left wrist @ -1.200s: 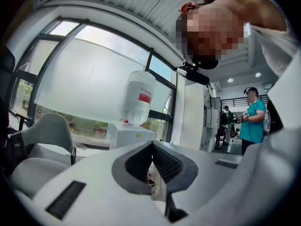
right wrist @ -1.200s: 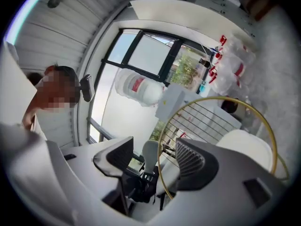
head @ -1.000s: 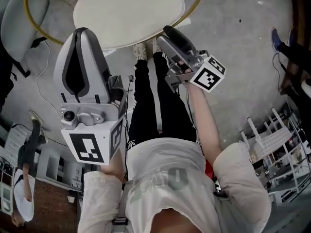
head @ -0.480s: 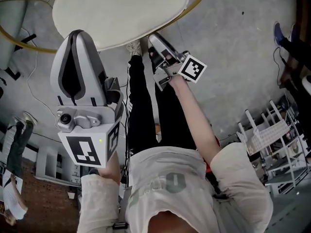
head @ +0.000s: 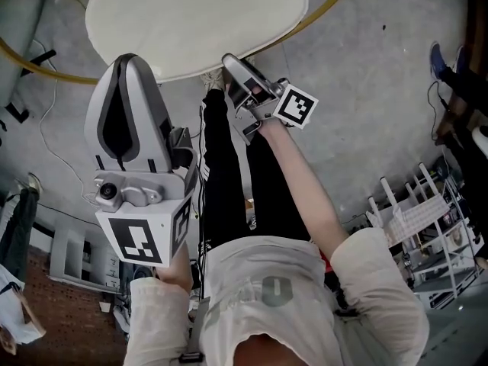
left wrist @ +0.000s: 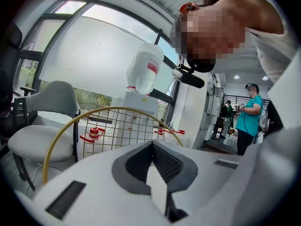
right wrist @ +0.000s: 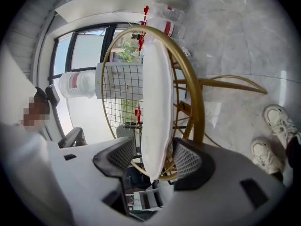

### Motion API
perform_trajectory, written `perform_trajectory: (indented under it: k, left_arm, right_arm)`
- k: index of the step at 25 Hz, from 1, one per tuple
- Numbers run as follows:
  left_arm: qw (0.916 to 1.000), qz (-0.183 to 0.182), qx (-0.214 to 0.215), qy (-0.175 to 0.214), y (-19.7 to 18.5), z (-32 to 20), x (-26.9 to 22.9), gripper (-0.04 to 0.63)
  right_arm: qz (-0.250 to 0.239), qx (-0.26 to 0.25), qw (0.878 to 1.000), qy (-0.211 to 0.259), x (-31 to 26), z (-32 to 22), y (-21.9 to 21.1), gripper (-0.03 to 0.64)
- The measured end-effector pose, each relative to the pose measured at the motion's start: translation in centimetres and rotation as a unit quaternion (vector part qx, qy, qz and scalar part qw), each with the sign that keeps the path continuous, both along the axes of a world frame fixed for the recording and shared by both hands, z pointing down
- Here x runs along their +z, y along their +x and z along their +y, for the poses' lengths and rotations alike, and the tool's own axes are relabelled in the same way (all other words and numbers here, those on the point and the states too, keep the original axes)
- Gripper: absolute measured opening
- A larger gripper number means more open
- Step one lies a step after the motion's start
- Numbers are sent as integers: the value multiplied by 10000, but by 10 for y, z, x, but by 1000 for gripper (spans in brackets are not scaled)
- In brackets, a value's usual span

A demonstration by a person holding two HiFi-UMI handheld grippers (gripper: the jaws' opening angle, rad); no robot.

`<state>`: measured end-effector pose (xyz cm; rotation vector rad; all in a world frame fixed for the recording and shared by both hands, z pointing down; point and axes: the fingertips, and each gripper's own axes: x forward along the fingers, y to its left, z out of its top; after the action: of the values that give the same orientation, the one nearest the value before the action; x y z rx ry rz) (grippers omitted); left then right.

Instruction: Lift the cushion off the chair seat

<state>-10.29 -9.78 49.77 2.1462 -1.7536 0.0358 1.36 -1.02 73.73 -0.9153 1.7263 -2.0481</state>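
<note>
Your right hand-held gripper reaches down to the near edge of the cushion, with its jaws apart. In the right gripper view the cushion's thin edge stands between the two ribbed pads with a gap on either side, so nothing is clamped. Your left hand-held gripper is held higher and nearer to you, well apart from the chair, with its jaws together and nothing between them. The cushion is round, cream-white, smooth and fairly flat, and it lies on the seat of the chair, whose gold metal rim runs close around it. From the right gripper's side the gold rim and the frame under the seat sit just beside the cushion's edge, partly within the jaw opening. The chair's back is a gold wire grid. Your black-trousered legs and white shoes stand on the grey floor just beside the chair. Farther off are a grey office chair, an upturned water bottle, a white wire rack and a person in a teal top.
</note>
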Motion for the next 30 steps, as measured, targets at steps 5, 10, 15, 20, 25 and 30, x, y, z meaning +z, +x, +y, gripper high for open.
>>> perform_trajectory:
  k: [5,10,15,20,25,30]
  left_arm:
    - [10000,39,-60,-23,-8,6,5,11]
    - [10000,11,-81,44,-10,10,3,11]
    - [9998,71,-97,147,-14,3,0,11]
    - [9996,79,-176,186,-20,5,-3,11]
    - [9996,52,-278,81,-29,11,4,11]
    - [9992,27,-367,123,-34,7,-5,11]
  right_arm:
    - [-86,-69,9999,78,2,-11,-20,265]
    - [-204,331,9992,44,2,-34,-25,265]
    - [-286,728,9969,-18,5,-49,-24,265]
    - [-162,836,9963,-115,8,-48,-22,198]
    - [-296,784,9964,-117,1,-47,-26,61]
    - [-239,767,9968,-47,-10,-52,-22,52]
